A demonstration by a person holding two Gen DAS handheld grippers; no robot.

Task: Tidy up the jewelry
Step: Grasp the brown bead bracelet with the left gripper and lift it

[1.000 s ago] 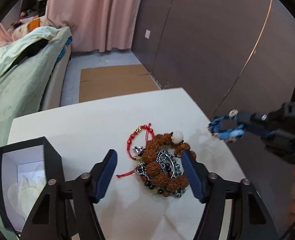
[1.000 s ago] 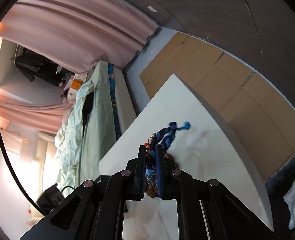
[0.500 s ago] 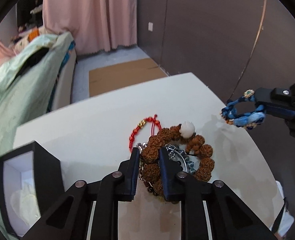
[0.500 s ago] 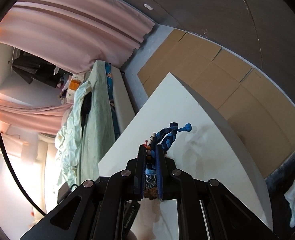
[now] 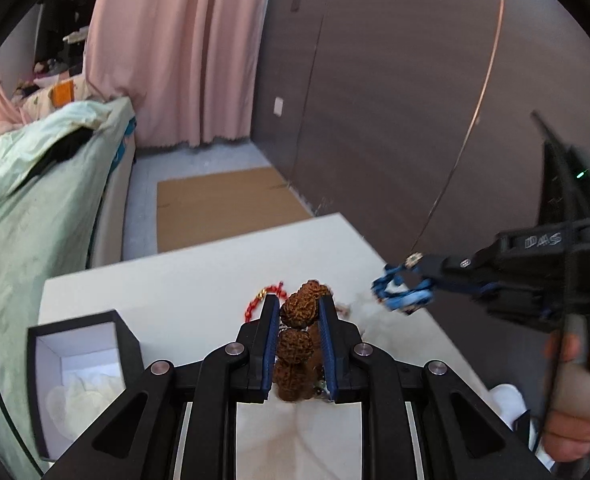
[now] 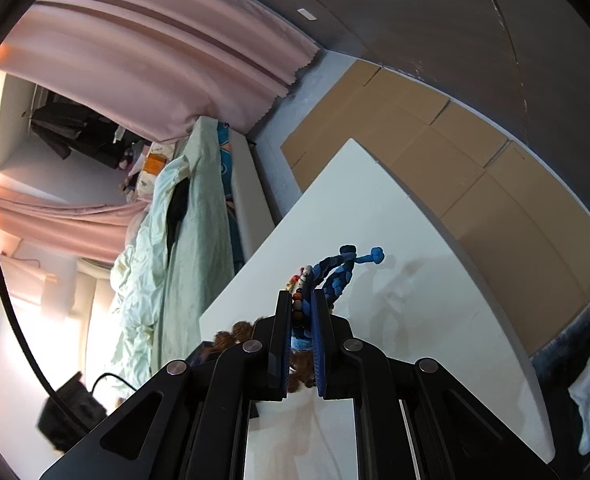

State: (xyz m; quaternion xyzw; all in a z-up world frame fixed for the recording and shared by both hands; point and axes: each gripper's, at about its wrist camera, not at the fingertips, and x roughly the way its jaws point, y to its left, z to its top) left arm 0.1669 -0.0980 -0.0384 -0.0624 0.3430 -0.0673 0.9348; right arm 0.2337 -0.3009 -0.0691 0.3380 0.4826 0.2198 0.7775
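Observation:
My left gripper [image 5: 297,312] is shut on a bracelet of big brown knobbly beads [image 5: 295,336] and holds it above the white table [image 5: 175,296]. A red cord bracelet [image 5: 261,300] lies on the table just beyond. My right gripper [image 6: 299,300] is shut on a blue braided bracelet [image 6: 339,272] and holds it in the air over the table's right edge; it also shows in the left wrist view [image 5: 401,294]. The brown beads [image 6: 231,334] show low in the right wrist view.
An open black box with white lining [image 5: 79,376] stands on the table at the left. A bed with a green quilt [image 5: 35,184] lies beyond the left side. Cardboard [image 5: 223,204] covers the floor past the table. A dark wall [image 5: 375,120] is at the right.
My left gripper closed on the brown bead bracelet in the pile and lifted it off the table. My right gripper stayed shut on the blue bracelet and moved little.

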